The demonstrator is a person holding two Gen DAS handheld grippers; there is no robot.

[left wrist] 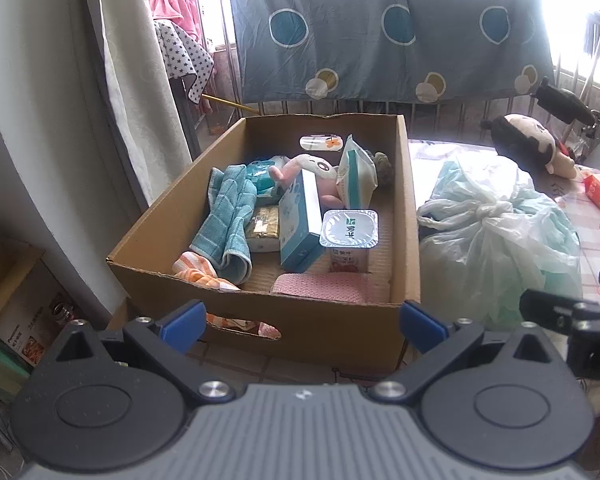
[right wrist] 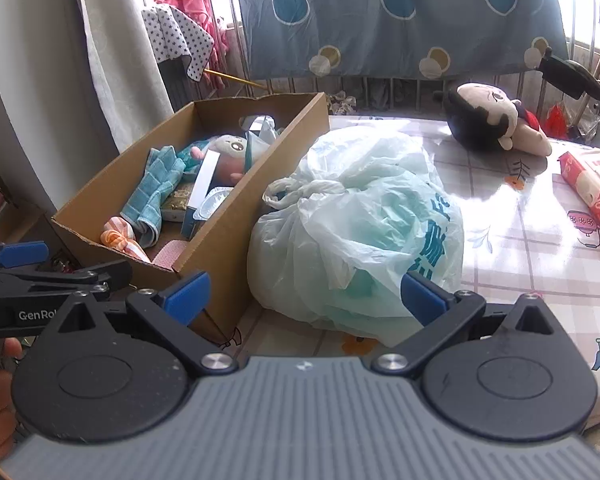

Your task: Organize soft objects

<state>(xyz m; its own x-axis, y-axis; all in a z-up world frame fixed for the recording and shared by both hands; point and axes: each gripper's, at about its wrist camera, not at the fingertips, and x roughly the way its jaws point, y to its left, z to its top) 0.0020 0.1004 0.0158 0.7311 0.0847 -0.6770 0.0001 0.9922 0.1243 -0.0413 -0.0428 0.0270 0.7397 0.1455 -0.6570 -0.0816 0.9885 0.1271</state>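
A cardboard box (left wrist: 328,330) (right wrist: 220,240) sits on the table's left side. Inside it lie a teal cloth (left wrist: 230,220) (right wrist: 156,192), an orange striped cloth (left wrist: 198,274), a pink plush toy (left wrist: 312,172), a pink cloth (left wrist: 320,286), a blue-white carton (left wrist: 300,226), a sealed cup (left wrist: 350,232) and a pouch (left wrist: 356,178). My left gripper (left wrist: 302,322) is open just before the box's near wall. Close in front of a knotted pale green plastic bag (right wrist: 364,224) (left wrist: 496,240), my right gripper (right wrist: 304,296) is also open. A black-haired doll (right wrist: 496,120) (left wrist: 528,144) lies at the far right.
A red packet (right wrist: 592,188) lies at the table's right edge. The checked tablecloth (right wrist: 532,248) covers the table. A patterned blue blanket (left wrist: 380,28) hangs over a railing behind. A curtain (left wrist: 140,80) and shelves with boxes (left wrist: 16,300) are to the left.
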